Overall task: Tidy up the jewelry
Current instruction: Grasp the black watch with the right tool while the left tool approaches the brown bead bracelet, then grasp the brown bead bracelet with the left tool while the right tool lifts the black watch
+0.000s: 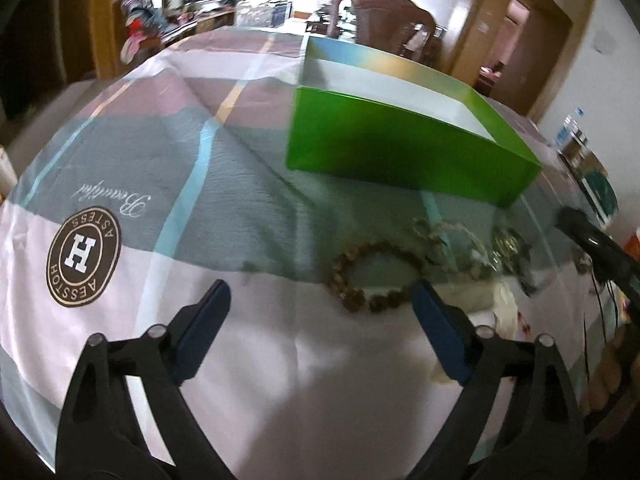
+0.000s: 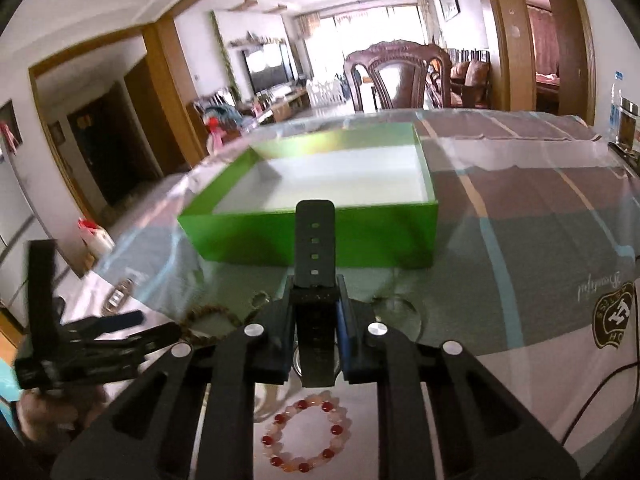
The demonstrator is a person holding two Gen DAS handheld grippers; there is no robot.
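Note:
My right gripper [image 2: 315,286] is shut on a black watch strap [image 2: 315,240] that sticks up and forward between its pads. The strap points toward an open green box [image 2: 248,236] with a white inside. Below this gripper a red and pink bead bracelet [image 2: 335,428] lies on the cloth. My left gripper [image 1: 320,288] is open over the cloth with nothing between its fingers. A brown bead bracelet [image 1: 348,296] lies just ahead of it, close to its right finger. Behind the bracelet is a tangle of chains [image 1: 460,248], and the green box [image 1: 400,152] stands further back.
The table wears a striped cloth with a round brown logo [image 1: 84,258]. A clear bangle [image 2: 396,312] and a silver piece [image 2: 118,298] lie near the box. A carved wooden chair [image 2: 400,76] stands beyond the table. A bottle and jar [image 2: 624,120] sit at its right edge.

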